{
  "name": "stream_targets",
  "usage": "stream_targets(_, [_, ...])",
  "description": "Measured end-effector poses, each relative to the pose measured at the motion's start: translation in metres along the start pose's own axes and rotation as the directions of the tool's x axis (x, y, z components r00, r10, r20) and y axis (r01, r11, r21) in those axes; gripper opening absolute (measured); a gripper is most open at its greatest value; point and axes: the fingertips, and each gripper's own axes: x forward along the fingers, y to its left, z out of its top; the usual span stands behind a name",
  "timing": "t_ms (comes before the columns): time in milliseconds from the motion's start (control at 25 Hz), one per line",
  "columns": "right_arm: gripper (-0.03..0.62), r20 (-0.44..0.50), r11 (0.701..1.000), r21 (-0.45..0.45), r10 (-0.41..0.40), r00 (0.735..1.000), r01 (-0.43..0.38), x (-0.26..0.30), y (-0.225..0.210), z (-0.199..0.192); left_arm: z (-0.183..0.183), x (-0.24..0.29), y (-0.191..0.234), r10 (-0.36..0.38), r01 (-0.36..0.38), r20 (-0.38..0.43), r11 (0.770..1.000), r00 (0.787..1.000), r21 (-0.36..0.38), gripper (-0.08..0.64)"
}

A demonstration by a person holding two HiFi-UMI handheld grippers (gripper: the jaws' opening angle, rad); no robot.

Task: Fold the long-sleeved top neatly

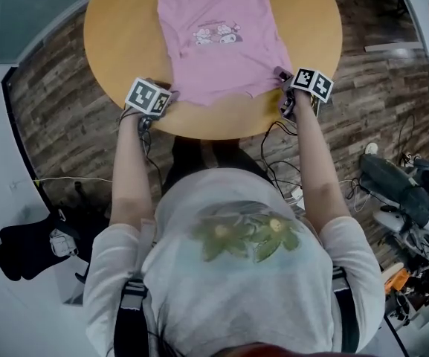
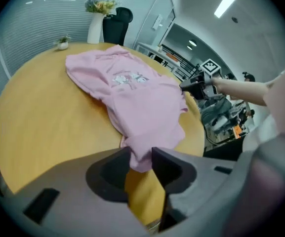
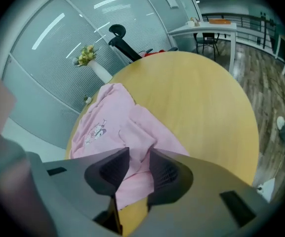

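grip: left tool (image 2: 141, 154) and right tool (image 3: 139, 157) each pinch a hem corner of the pink cartoon-print long-sleeved top (image 1: 221, 43) | on round wooden table (image 1: 125, 28) | risk: shallow bite slips mid-lift, fold skews

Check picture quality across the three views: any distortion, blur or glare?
Head view: sharp, evenly lit, no glare on the table, mild fisheye at the edges. Left gripper view: heavy barrel distortion, black corners; pink top sharp, left tongs close up and soft. Right gripper view: same distortion; ceiling-light reflections streak the glass wall.
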Motion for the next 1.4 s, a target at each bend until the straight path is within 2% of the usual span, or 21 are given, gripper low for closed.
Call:
stream_targets(80, [0.071, -0.005, 0.999, 0.01, 0.047, 0.999, -0.047, 0.001, 0.009, 0.0, -0.017, -0.003, -0.013, -0.009, 0.009, -0.009, 1.0, 1.0, -0.006, 0.125])
stream_targets(120, [0.049, 0.01, 0.998, 0.0, 0.071, 0.997, -0.071, -0.001, 0.015, 0.003, -0.026, -0.006, -0.019, -0.008, 0.008, -0.007, 1.0, 1.0, -0.014, 0.118])
stream_targets(200, [0.041, 0.033, 0.994, -0.036, 0.106, 0.994, -0.105, -0.006, 0.024, 0.01, -0.047, -0.005, -0.033, -0.029, 0.028, -0.031, 0.999, 0.999, -0.038, 0.083])
stream_targets(280, [0.036, 0.044, 0.99, -0.064, 0.126, 0.991, -0.123, -0.009, 0.03, 0.014, -0.072, 0.002, -0.048, -0.06, 0.057, -0.097, 0.998, 0.993, -0.031, 0.083])
stream_targets(360, [0.034, 0.07, 0.985, -0.076, 0.161, 0.985, -0.155, -0.014, 0.039, 0.023, -0.079, 0.0, -0.05, -0.041, 0.04, -0.117, 0.999, 0.992, -0.008, 0.083])
stream_targets(400, [0.033, 0.091, 0.98, -0.081, 0.188, 0.978, -0.181, -0.018, 0.046, 0.03, -0.072, -0.005, -0.045, -0.024, 0.023, -0.083, 1.0, 0.996, -0.017, 0.083])
stream_targets(480, [0.029, 0.148, 0.966, -0.093, 0.254, 0.956, -0.242, -0.03, 0.062, 0.045, -0.043, -0.02, -0.028, -0.001, 0.004, 0.04, 0.997, 0.999, -0.074, 0.084])
stream_targets(560, [0.028, 0.215, 0.945, -0.109, 0.324, 0.921, -0.307, -0.045, 0.076, 0.06, -0.008, -0.038, -0.003, 0.041, -0.023, 0.15, 0.993, 0.988, -0.119, 0.084])
stream_targets(640, [0.028, 0.277, 0.933, -0.113, 0.361, 0.891, -0.343, -0.058, 0.083, 0.075, 0.028, -0.053, 0.025, 0.104, -0.08, 0.209, 0.99, 0.972, -0.12, 0.084])
stream_targets(680, [0.028, 0.294, 0.936, -0.112, 0.353, 0.888, -0.335, -0.06, 0.081, 0.08, 0.044, -0.059, 0.037, 0.13, -0.106, 0.226, 0.988, 0.965, -0.114, 0.084])
stream_targets(720, [0.028, 0.295, 0.945, -0.112, 0.326, 0.898, -0.307, -0.059, 0.075, 0.082, 0.059, -0.062, 0.048, 0.151, -0.128, 0.238, 0.986, 0.96, -0.11, 0.086])
stream_targets(800, [0.03, 0.252, 0.97, -0.104, 0.238, 0.938, -0.218, -0.048, 0.058, 0.073, 0.082, -0.063, 0.069, 0.183, -0.156, 0.245, 0.98, 0.952, -0.125, 0.091])
stream_targets(840, [0.057, 0.218, 0.979, -0.087, 0.198, 0.956, -0.183, -0.039, 0.05, 0.063, 0.089, -0.061, 0.08, 0.198, -0.166, 0.241, 0.975, 0.95, -0.147, 0.095])
stream_targets(880, [0.15, 0.181, 0.986, -0.061, 0.166, 0.969, -0.158, -0.03, 0.043, 0.052, 0.094, -0.057, 0.091, 0.211, -0.173, 0.233, 0.969, 0.949, -0.176, 0.098])
stream_targets(920, [0.198, 0.148, 0.99, -0.034, 0.139, 0.979, -0.135, -0.021, 0.036, 0.041, 0.096, -0.051, 0.101, 0.22, -0.174, 0.221, 0.962, 0.95, -0.209, 0.101])
stream_targets(1040, [0.198, 0.086, 0.999, 0.007, 0.049, 0.995, -0.05, 0.003, 0.016, 0.02, 0.099, -0.034, 0.118, 0.214, -0.157, 0.184, 0.947, 0.959, -0.279, 0.106])
stream_targets(1120, [0.189, 0.059, 1.0, -0.002, -0.005, 0.998, 0.005, 0.014, 0.009, 0.016, 0.102, -0.027, 0.121, 0.207, -0.154, 0.168, 0.947, 0.964, -0.283, 0.106])
stream_targets(1200, [0.028, 0.091, 0.999, -0.033, -0.013, 0.996, 0.016, 0.01, 0.017, 0.026, 0.107, -0.022, 0.121, 0.2, -0.15, 0.163, 0.949, 0.966, -0.277, 0.106])
stream_targets(1280, [0.025, 0.198, 0.995, -0.078, 0.071, 0.978, -0.057, -0.008, 0.043, 0.05, 0.113, -0.018, 0.124, 0.192, -0.136, 0.174, 0.946, 0.966, -0.293, 0.106])
stream_targets(1400, [0.02, 0.385, 0.98, -0.134, 0.187, 0.904, -0.145, -0.04, 0.072, 0.092, 0.121, -0.017, 0.136, 0.202, -0.125, 0.204, 0.934, 0.958, -0.336, 0.106])
